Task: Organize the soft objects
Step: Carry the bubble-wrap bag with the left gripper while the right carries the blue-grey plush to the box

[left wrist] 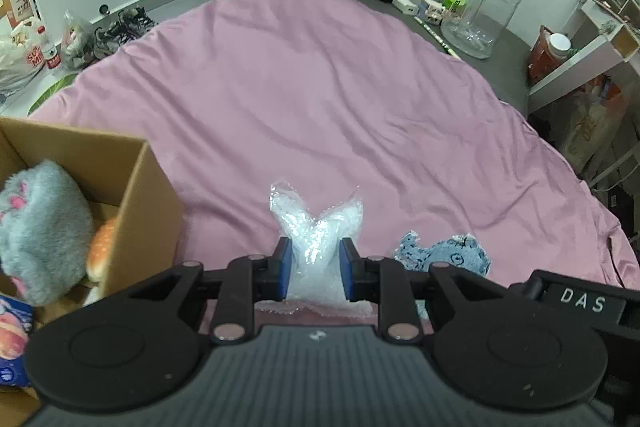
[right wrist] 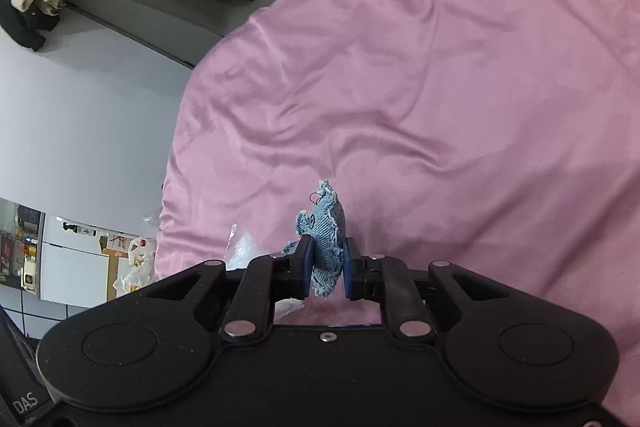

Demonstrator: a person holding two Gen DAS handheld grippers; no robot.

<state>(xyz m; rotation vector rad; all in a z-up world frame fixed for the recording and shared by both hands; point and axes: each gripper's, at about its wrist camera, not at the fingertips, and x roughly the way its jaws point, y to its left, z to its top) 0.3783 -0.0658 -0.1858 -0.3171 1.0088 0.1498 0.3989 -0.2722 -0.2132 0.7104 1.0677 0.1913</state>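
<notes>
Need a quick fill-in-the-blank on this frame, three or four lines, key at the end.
1. The left gripper is shut on a piece of ____.
2. The right gripper is shut on a small ____-coloured fabric toy.
3. The grey plush toy sits in a cardboard ____.
4. The bed cover is ____.

Missing words: bubble wrap; blue; box; pink

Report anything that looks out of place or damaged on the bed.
Nothing looks damaged or spilled. The left gripper pinches bubble wrap, the right gripper a blue denim toy, above the rumpled pink sheet.
</notes>
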